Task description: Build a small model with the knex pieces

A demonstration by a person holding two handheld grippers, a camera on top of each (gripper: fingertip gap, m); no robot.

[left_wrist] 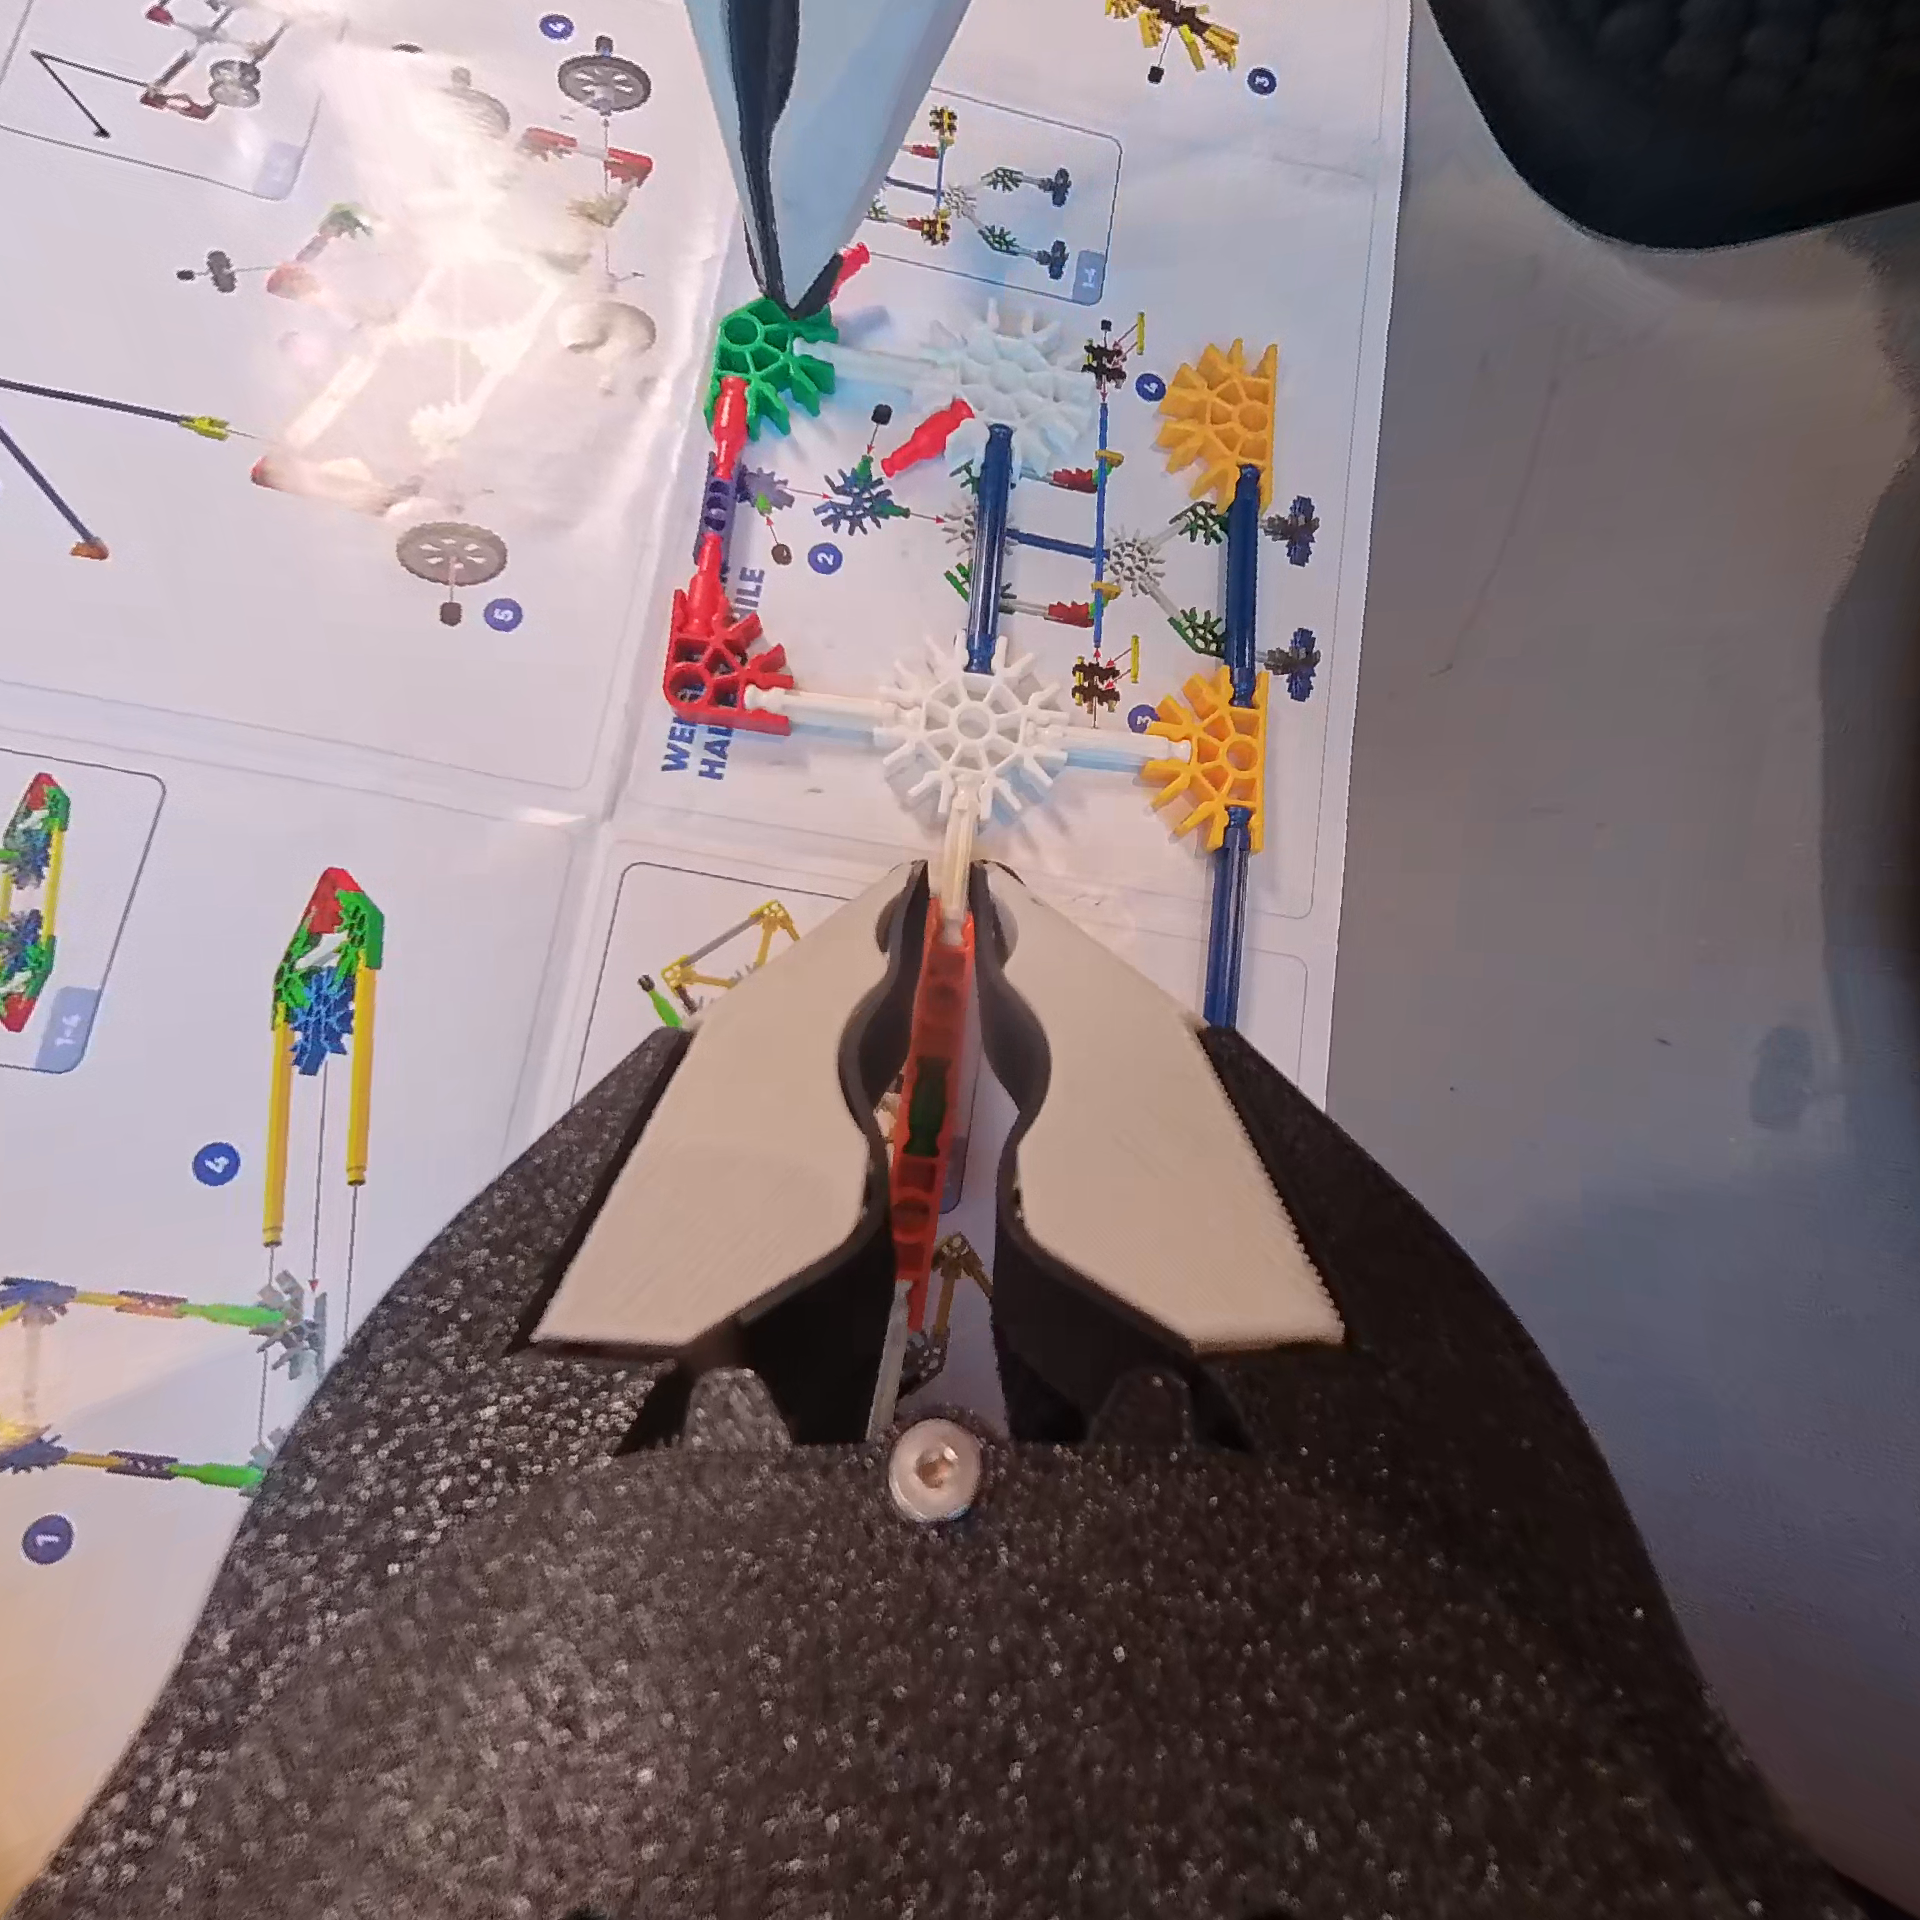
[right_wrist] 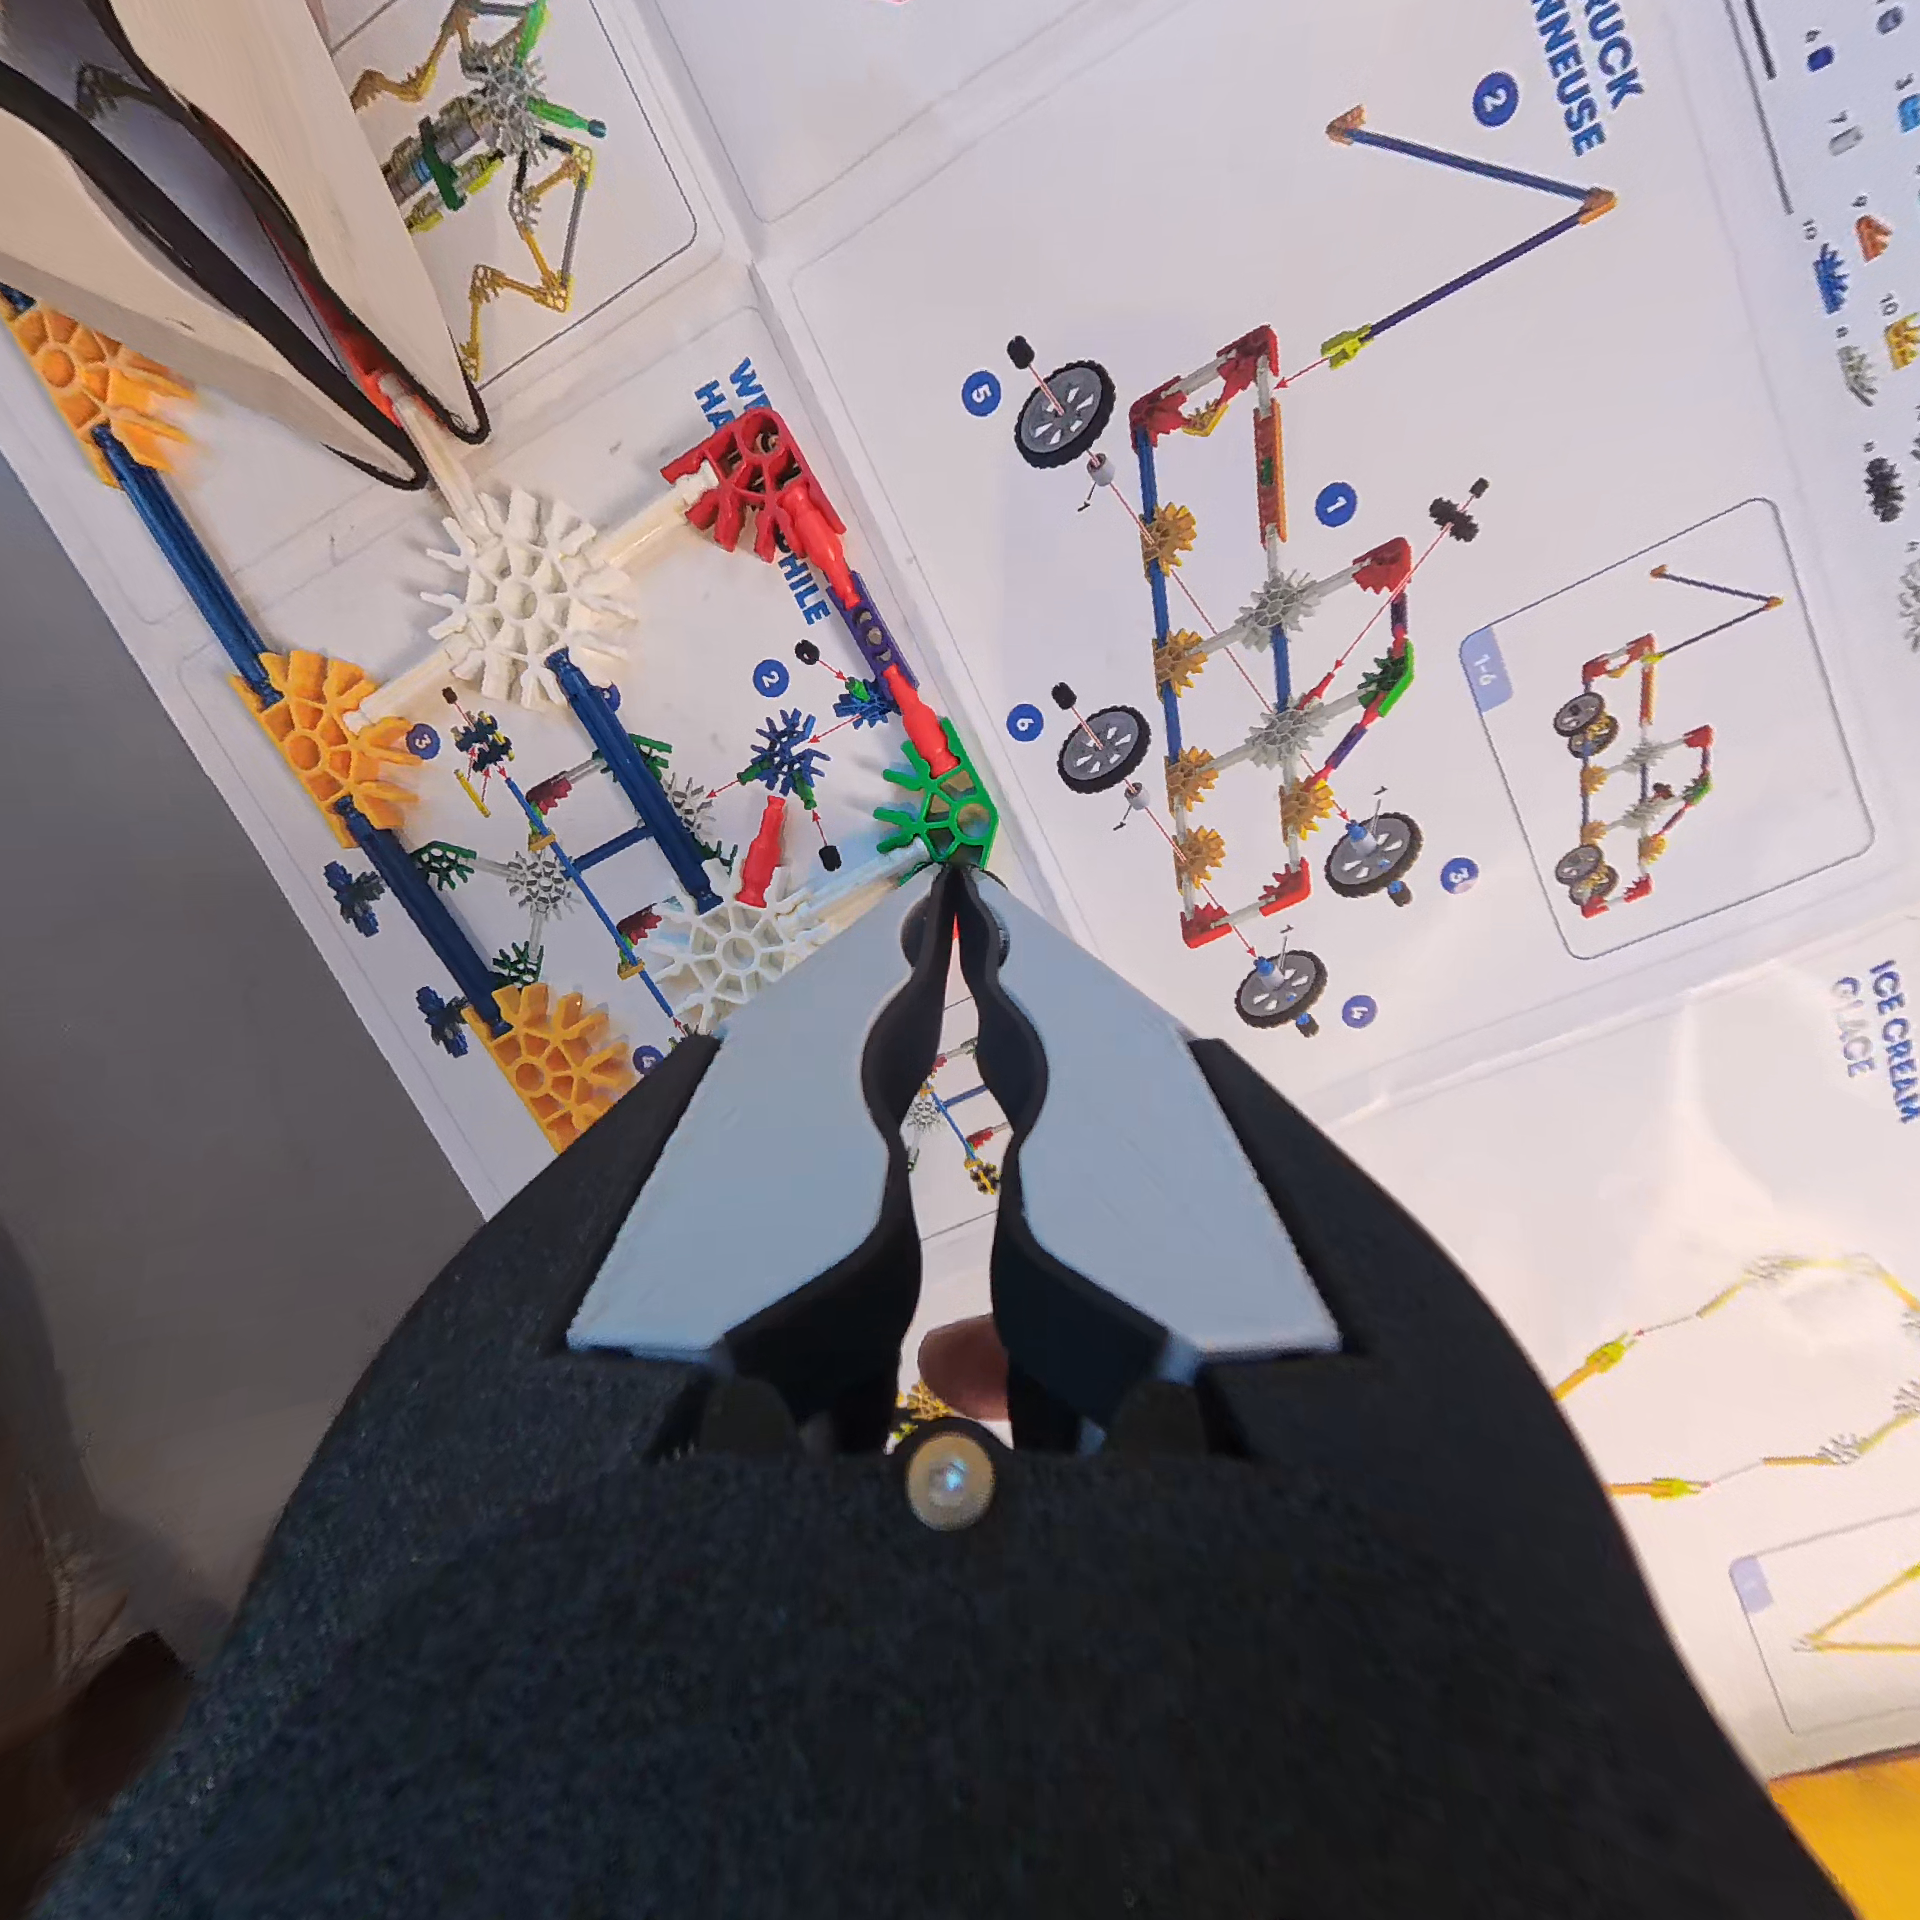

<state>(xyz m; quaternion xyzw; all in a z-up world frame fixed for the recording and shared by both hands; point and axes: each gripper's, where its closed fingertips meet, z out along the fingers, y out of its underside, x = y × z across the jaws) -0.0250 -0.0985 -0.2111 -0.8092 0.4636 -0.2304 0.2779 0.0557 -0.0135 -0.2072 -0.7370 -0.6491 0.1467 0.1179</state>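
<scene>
A flat rod-and-connector frame lies on a printed instruction sheet (left_wrist: 312, 675). It has white snowflake connectors (left_wrist: 971, 727), yellow connectors (left_wrist: 1210, 748), a red corner connector (left_wrist: 717, 675), a green connector (left_wrist: 774, 353) and blue rods (left_wrist: 987, 540). My left gripper (left_wrist: 948, 883) is shut on an orange connector (left_wrist: 935, 1060) with a white rod (left_wrist: 961, 831) that meets the near white snowflake. My right gripper (right_wrist: 956, 881) is shut, its tips touching the edge of the green connector (right_wrist: 940, 816). A short red rod (left_wrist: 847, 265) sticks out beside those tips. The left gripper also shows in the right wrist view (right_wrist: 416, 436).
A loose red rod (left_wrist: 925, 436) lies inside the frame. The sheet ends at the grey table (left_wrist: 1610, 831) on the right. A dark object (left_wrist: 1683, 104) sits at the far right corner. A yellow surface (right_wrist: 1860, 1839) shows at the lower right of the right wrist view. Left tips to right tips: about 12 cm.
</scene>
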